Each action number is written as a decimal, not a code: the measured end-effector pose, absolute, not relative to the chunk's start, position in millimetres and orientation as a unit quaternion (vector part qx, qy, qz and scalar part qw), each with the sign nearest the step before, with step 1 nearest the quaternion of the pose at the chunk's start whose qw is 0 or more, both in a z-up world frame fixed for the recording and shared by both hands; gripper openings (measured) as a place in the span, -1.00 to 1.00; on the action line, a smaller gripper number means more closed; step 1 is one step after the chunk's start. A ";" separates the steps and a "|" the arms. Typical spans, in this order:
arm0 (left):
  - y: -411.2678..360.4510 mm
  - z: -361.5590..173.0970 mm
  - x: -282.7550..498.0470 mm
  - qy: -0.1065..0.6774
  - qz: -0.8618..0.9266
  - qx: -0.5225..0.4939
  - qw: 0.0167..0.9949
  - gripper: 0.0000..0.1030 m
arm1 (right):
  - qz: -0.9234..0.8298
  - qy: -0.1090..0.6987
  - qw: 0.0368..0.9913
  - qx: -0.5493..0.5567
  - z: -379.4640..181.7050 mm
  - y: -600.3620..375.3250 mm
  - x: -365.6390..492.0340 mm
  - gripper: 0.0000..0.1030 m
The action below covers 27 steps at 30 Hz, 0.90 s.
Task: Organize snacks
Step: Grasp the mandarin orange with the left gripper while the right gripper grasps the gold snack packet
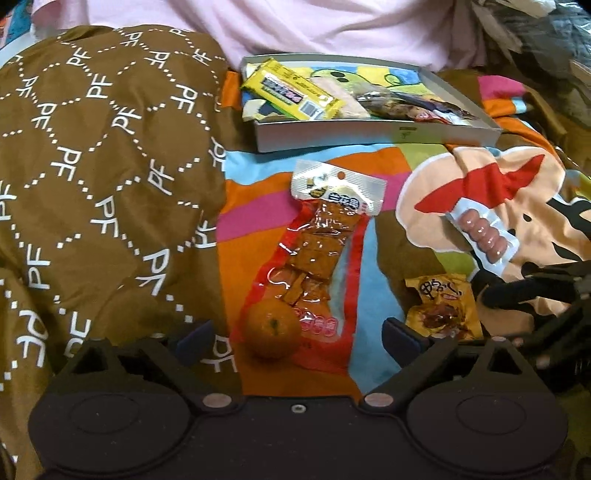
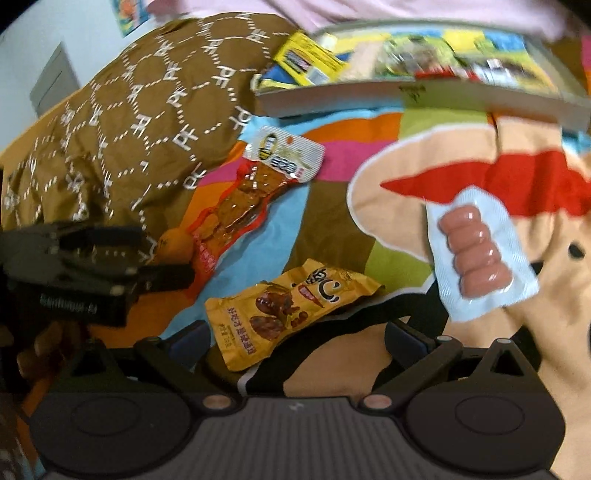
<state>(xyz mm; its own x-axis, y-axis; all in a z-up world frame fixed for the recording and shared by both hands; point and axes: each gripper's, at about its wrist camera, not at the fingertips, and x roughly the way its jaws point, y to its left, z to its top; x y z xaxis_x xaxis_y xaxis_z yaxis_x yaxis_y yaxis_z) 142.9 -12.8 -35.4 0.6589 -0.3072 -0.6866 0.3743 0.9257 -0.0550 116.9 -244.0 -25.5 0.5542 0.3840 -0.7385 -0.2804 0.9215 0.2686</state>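
Observation:
My left gripper [image 1: 295,334] is open, its fingers either side of a small orange [image 1: 272,329] that lies on the near end of a long red packet of dried tofu [image 1: 316,243]. My right gripper [image 2: 297,338] is open over a yellow snack packet [image 2: 284,306], which also shows in the left wrist view [image 1: 443,308]. A white packet of pink sausage [image 2: 480,254] lies to the right, also in the left wrist view [image 1: 482,236]. A shallow grey box [image 1: 369,134] at the back holds several snacks, among them a yellow bar [image 1: 291,90].
Everything lies on a colourful cartoon bedsheet [image 1: 388,177]. A brown patterned quilt [image 1: 103,155] is bunched up on the left. A pink cloth [image 1: 332,26] lies behind the box. The left gripper shows at the left of the right wrist view [image 2: 92,266].

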 end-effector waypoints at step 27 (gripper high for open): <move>-12.8 -48.9 153.1 0.378 -0.157 0.036 0.912 -0.26 | 0.208 0.422 0.869 0.156 -39.0 -250.4 138.2 -0.16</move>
<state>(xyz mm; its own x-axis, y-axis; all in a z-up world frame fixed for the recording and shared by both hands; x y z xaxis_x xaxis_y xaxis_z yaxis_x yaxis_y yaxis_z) 153.1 -12.8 -48.9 0.6643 -0.2590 -0.7011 0.3135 0.9481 -0.0532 138.2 -250.4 -39.0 0.5581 0.4929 -0.6676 -0.2300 0.8649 0.4462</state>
